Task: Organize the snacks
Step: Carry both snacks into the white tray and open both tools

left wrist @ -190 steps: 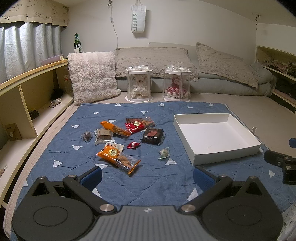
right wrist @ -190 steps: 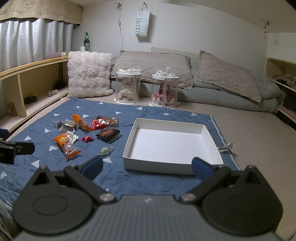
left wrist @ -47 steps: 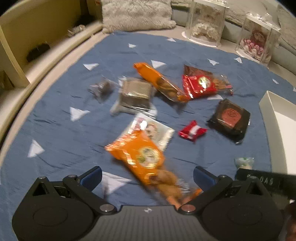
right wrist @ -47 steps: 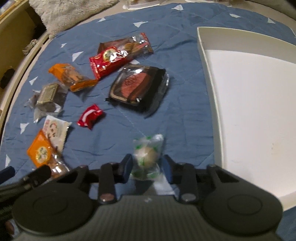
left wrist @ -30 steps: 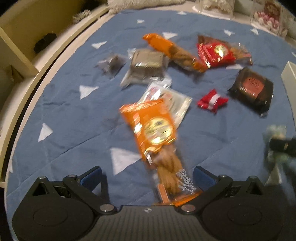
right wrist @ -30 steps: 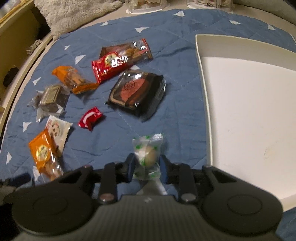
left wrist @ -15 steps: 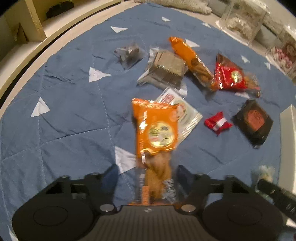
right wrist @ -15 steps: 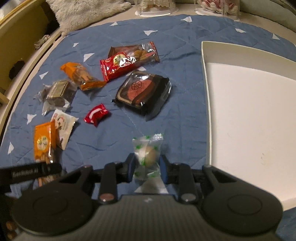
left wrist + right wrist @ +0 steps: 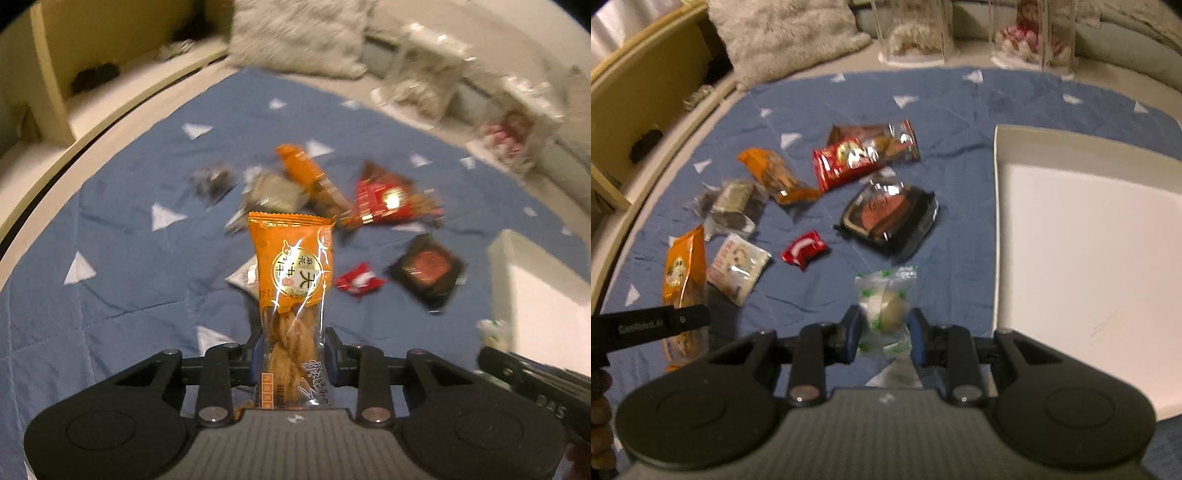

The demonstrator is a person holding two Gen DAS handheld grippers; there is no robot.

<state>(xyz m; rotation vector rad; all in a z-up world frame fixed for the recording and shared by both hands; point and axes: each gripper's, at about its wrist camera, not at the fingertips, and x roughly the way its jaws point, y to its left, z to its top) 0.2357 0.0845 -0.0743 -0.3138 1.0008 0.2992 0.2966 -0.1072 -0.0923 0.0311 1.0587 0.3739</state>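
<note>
The empty white box (image 9: 1089, 236) is seen at right on the blue quilt (image 9: 960, 103). The light, crinkly, breakable orange twist packet (image 9: 291, 280) is being closed on at its near end by the left tongs (image 9: 291, 354); the small, slippery green-wrapped sweet (image 9: 886, 306) is clamped by the right tongs (image 9: 882, 332).

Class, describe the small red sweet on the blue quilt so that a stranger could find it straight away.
Start at the white box on the blue quilt, then move left past the black-wrapped cake. Just below and left of it lies the small red sweet, the smallest packet there, red with a white stripe.
</note>
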